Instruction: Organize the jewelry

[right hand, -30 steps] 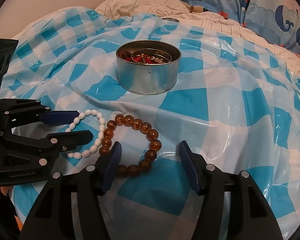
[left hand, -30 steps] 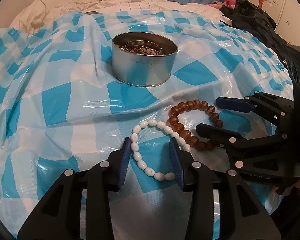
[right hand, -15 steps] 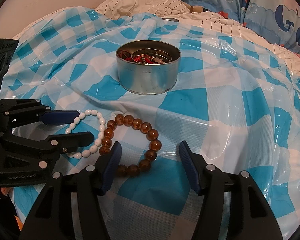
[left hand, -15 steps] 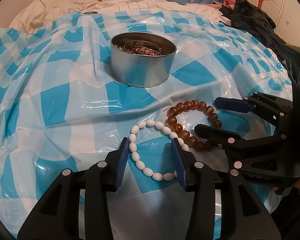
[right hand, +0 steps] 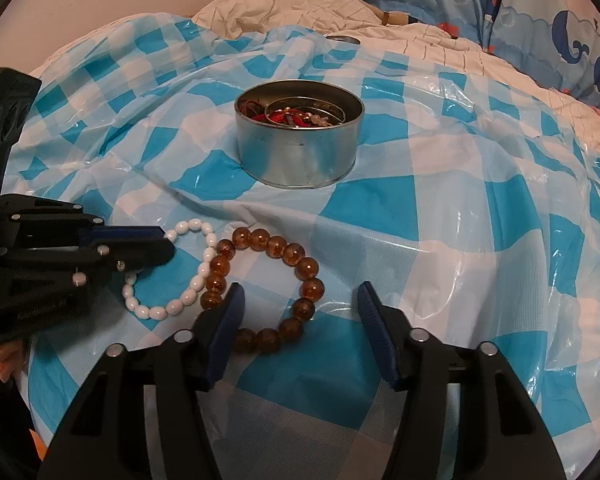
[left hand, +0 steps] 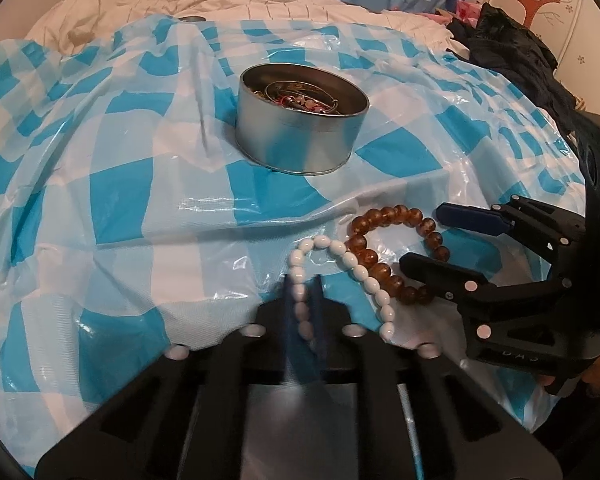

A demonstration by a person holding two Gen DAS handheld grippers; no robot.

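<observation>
While the left hand-held gripper [left hand: 302, 300] pinches one side of the white bead bracelet [left hand: 350, 268] between its blue pads, the right hand-held gripper [right hand: 300, 320] stands spread over the amber bead bracelet [right hand: 268, 284], one pad just beside its near beads, nothing gripped. The two bracelets lie touching on the blue-and-white checked plastic sheet [right hand: 440, 240], so the white one is best lifted straight up and slowly, lest its loose strand drag the amber beads along; the slick, wrinkled sheet may also rise with it. Beyond them stands the round metal tin [left hand: 300, 132], open and already holding jewelry, the likely destination. Farther back are a white quilt [right hand: 300, 12] and whale-print bedding [right hand: 520, 8] on the bed.
</observation>
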